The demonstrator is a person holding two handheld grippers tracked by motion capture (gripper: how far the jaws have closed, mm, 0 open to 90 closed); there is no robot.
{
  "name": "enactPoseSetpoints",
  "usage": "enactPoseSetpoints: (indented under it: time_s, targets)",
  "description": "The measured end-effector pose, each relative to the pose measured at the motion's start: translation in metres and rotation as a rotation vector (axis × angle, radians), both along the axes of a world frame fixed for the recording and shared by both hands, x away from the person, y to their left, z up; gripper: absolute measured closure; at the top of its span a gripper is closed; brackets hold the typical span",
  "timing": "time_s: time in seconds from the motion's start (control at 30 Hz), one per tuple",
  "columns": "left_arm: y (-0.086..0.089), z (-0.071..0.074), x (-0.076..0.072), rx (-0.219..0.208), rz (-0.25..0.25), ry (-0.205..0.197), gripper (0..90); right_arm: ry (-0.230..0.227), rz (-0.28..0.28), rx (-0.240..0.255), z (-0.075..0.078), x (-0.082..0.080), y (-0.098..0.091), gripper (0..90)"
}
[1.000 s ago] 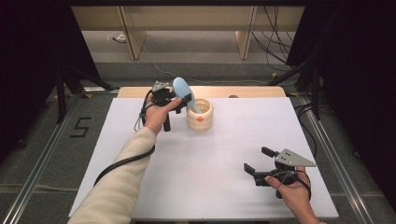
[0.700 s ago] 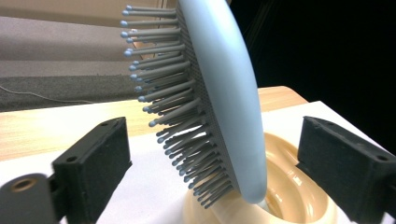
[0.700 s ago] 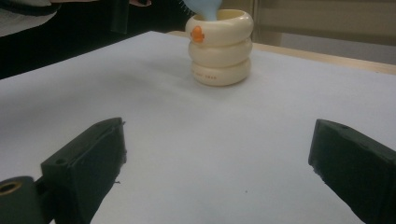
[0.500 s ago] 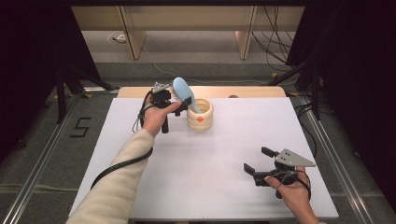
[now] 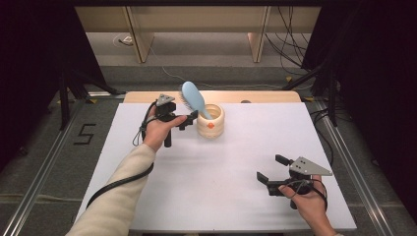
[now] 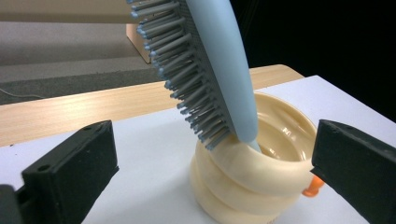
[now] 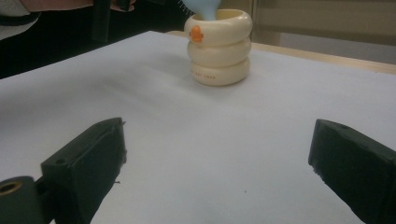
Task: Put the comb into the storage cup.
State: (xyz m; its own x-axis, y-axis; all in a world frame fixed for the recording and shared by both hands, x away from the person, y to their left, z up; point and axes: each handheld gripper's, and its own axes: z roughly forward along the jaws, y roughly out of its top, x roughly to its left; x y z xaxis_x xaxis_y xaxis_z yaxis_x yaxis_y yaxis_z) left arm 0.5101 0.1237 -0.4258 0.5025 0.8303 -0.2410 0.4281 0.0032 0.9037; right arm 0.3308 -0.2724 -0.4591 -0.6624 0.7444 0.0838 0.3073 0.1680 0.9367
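Where bristles (image 6: pixel 196 93) show, left tool (image 6: pixel 215 163) gapes

Through the left gripper view I see my left gripper (image 6: pixel 212 177) with its jaws spread wide, having just been opening, and nothing pressed between the pads. Between them stands a cream ringed holder (image 6: pixel 252 186) with a small orange knob (image 6: pixel 312 186) on its side. A light blue hairbrush (image 6: pixel 210 70) stands handle-down inside it, leaning, its grey bristles (image 6: pixel 187 79) facing left. The holder sits on the white tabletop (image 6: pixel 149 158).
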Motion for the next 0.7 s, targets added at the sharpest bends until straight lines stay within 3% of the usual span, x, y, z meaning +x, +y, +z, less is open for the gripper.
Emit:
enactPoseSetpoints:
  time_s: [0.7]
  targets:
    - [0.014, -0.009, -0.033, 0.036, -0.013, -0.008, 0.7, -0.001, -0.001, -0.001, 0.001, -0.001, 0.0, 5.1]
